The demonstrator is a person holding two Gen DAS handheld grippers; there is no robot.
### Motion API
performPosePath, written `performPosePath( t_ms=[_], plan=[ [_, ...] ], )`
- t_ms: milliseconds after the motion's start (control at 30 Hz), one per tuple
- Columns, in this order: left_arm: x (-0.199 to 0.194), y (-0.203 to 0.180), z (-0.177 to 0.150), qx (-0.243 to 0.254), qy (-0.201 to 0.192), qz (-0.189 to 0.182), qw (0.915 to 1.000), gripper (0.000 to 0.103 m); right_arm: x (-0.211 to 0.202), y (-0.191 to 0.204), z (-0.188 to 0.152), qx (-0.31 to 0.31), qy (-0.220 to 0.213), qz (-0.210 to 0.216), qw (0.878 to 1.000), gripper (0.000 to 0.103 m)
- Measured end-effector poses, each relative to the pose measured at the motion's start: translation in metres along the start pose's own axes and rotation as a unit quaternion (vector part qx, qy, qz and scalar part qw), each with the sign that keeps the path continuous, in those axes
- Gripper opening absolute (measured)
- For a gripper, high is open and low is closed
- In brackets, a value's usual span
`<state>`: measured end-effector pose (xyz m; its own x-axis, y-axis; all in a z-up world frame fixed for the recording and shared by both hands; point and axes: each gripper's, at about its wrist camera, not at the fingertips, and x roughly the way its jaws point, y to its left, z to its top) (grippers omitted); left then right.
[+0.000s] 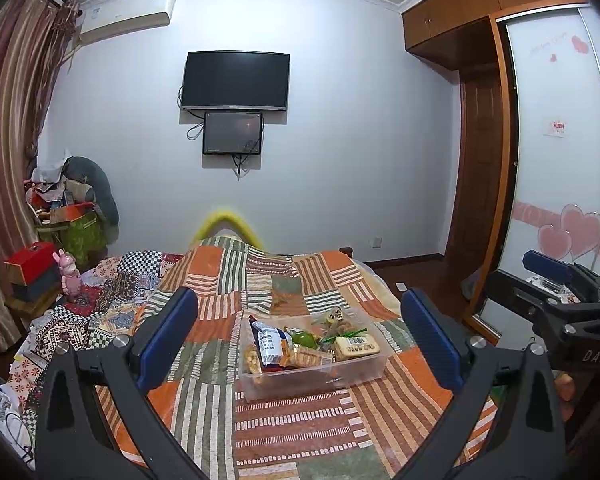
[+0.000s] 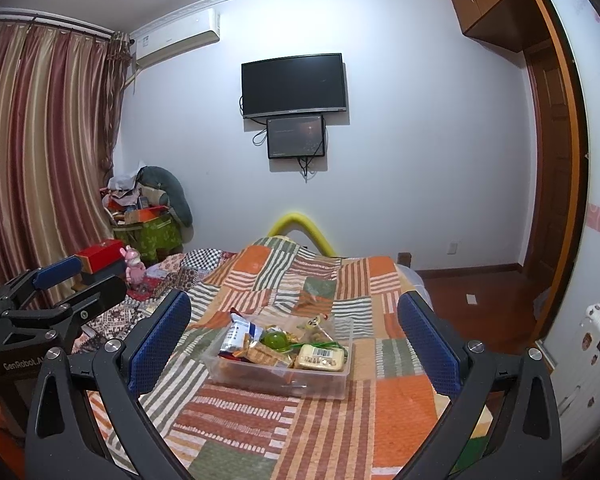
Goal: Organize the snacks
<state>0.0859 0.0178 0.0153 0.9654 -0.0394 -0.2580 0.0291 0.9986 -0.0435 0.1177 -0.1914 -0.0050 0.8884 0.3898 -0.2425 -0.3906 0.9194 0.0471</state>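
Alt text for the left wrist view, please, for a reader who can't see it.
A clear bin of packaged snacks sits on a patchwork bedspread, framed between the open left gripper with its blue pads. The right gripper, also open, enters at the right edge; a wall TV hangs beyond the bed.

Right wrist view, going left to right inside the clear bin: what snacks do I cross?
Blue-and-white snack packet → round green jelly cup → pale yellow barcode-labelled pack, all in the clear plastic bin.
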Motion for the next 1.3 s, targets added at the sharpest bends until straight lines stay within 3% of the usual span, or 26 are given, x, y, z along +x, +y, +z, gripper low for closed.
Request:
performPosePath(
  t_ms=[1300],
  plan=[
    [-0.0028,-0.0013,-0.0029,0.005,-0.014,-0.001,0.9999,0.103,0.0027,-0.0007,-0.0008,0.001,0.003,-0.009,1.0,0.103]
  ],
)
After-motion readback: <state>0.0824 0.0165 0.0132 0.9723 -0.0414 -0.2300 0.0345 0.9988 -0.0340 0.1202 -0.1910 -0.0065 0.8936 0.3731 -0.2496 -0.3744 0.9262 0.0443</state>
